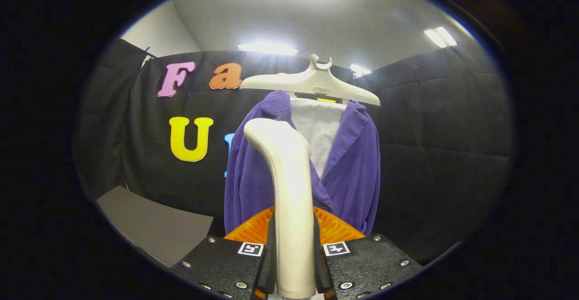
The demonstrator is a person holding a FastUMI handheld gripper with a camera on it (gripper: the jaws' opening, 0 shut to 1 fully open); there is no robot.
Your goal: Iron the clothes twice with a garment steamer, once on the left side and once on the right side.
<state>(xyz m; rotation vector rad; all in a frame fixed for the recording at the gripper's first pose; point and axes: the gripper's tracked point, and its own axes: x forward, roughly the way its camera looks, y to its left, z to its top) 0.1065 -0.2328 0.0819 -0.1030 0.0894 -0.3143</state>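
Your gripper has its jaws clamped on the handle of the garment steamer, one finger pressing each side of the cream-white shaft. The handle rises straight up from between the jaws toward twelve o'clock, then bends at its top toward eleven o'clock, where the rounded head ends. You see the back of that head, so its steam face points away from you, toward the clothes.

Directly beyond the jaws, at twelve o'clock, hangs the purple corduroy jacket on a cream plastic hanger. The jacket's front is open, and a white garment shows between its lapels. From where you hold it, the steamer's head overlaps the jacket's lapel on the eleven o'clock side, level with the upper chest; whether it touches the cloth you cannot tell from here. The other lapel and the panel toward one o'clock lie in plain sight beside the handle.

Just ahead of the fingers, behind the handle's lower part, sits an orange ribbed piece, spreading to both sides of the shaft. Off at nine o'clock, low and well apart from the jacket, a grey board leans against the booth wall.
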